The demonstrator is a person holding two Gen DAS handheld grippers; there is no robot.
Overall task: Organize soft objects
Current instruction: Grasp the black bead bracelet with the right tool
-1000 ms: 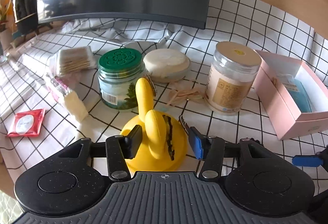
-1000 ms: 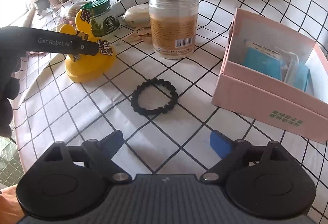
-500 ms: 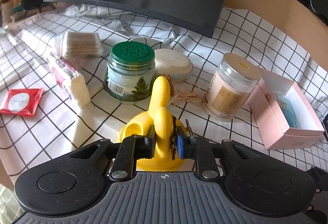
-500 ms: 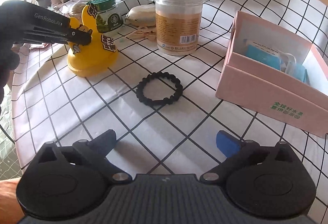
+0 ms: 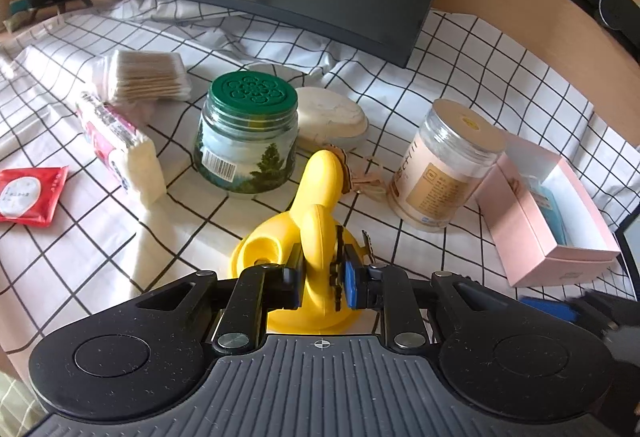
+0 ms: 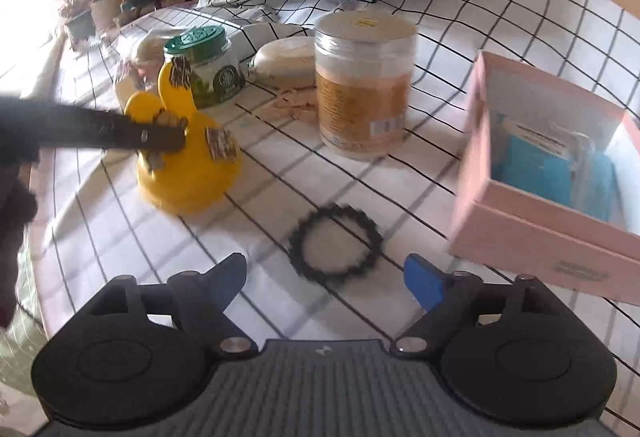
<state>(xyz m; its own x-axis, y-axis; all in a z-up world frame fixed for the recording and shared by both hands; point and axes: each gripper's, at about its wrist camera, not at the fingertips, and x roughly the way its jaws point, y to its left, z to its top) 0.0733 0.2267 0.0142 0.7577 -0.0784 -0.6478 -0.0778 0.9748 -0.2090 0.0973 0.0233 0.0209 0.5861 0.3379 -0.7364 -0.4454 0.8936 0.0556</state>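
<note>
Left gripper [image 5: 322,275] fingers clamped on yellow stand [image 5: 316,233], at 4 o'clock of green-lid jar [image 5: 248,141] on table [image 5: 100,229]. Right gripper [image 6: 325,279] fingers apart, just closing slightly, nothing gripped; black scrunchie [image 6: 335,245] between fingertips at 12 o'clock.

I see a table under a white checked cloth [image 5: 460,77]. On it stand a yellow duck-shaped holder [image 5: 316,221], a green-lidded jar [image 5: 250,141], a clear tub [image 5: 444,165] and an open pink box [image 6: 532,213]; a black bead bracelet [image 6: 336,241] lies flat.
</note>
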